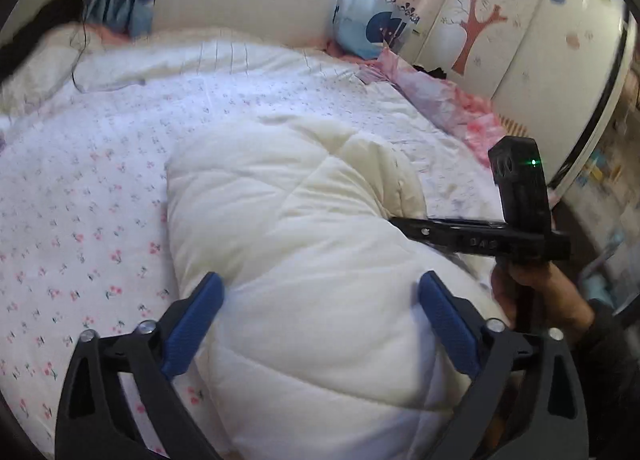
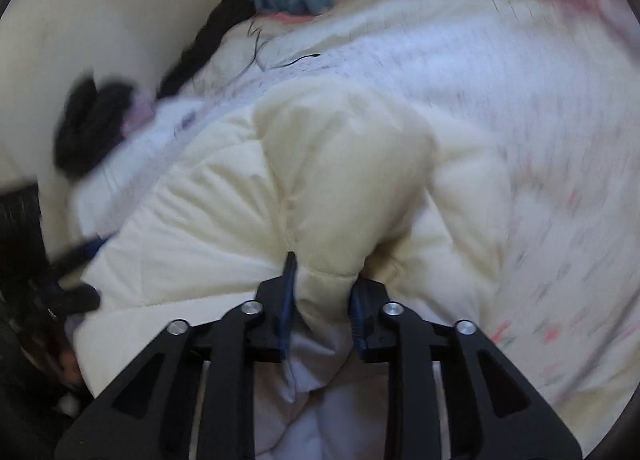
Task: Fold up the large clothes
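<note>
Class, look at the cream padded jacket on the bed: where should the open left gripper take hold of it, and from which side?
Grip the near left edge of the jacket, coming from the side over the flowered sheet. The edge there is folded into a thick roll that the open left gripper now straddles loosely. The right gripper already pinches a bunched fold.

A cream quilted coat (image 1: 296, 244) lies on the floral bed (image 1: 80, 196); left gripper (image 1: 320, 296) jaws spread wide above it, right gripper (image 1: 480, 236) at three o'clock.

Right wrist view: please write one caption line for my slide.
Right gripper pinches a fold of the cream padded jacket lying on the floral bedspread.
</note>
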Demonstrator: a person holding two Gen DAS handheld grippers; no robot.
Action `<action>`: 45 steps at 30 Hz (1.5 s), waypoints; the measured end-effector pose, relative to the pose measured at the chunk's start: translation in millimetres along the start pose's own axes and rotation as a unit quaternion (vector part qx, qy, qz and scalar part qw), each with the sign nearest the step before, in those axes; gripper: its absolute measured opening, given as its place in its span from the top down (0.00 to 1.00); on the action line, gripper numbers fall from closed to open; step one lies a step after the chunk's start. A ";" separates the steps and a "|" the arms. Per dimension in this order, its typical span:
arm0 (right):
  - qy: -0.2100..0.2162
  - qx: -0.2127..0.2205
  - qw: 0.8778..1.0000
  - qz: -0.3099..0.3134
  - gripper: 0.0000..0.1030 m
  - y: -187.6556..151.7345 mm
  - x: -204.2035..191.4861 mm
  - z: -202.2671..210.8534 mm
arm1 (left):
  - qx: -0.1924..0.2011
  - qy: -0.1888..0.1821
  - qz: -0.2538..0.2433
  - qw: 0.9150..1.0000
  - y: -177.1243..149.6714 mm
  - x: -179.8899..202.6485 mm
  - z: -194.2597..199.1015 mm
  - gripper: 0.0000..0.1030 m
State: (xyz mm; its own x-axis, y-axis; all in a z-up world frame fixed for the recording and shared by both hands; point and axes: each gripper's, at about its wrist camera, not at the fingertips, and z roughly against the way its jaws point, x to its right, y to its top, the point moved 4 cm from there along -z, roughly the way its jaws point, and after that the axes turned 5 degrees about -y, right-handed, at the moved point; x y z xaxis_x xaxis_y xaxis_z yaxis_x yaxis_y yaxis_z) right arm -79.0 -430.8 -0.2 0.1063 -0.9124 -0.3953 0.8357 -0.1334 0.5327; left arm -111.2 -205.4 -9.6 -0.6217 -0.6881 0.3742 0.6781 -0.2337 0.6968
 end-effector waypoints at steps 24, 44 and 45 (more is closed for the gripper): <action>0.088 0.059 0.981 -0.161 0.21 13.6 16.2 -17.5 | -0.032 -0.077 0.118 0.990 30.1 -63.5 10.3 0.10; -0.023 -0.051 0.998 0.020 0.07 79.4 -70.3 -108.8 | -0.062 0.051 0.137 0.987 4.4 -155.2 28.5 0.06; -0.014 -0.055 0.998 0.011 0.07 73.2 -64.2 -118.1 | -0.064 0.044 0.139 0.987 4.2 -156.8 33.0 0.06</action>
State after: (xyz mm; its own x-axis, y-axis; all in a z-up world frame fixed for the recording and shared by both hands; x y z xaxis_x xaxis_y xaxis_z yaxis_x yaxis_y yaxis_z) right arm 39.0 -336.2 -24.3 0.1112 -0.9256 -0.3617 0.8877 -0.0710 0.4548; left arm -23.8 -75.9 -45.2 -0.3712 -0.7940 0.4814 0.8653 -0.1077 0.4896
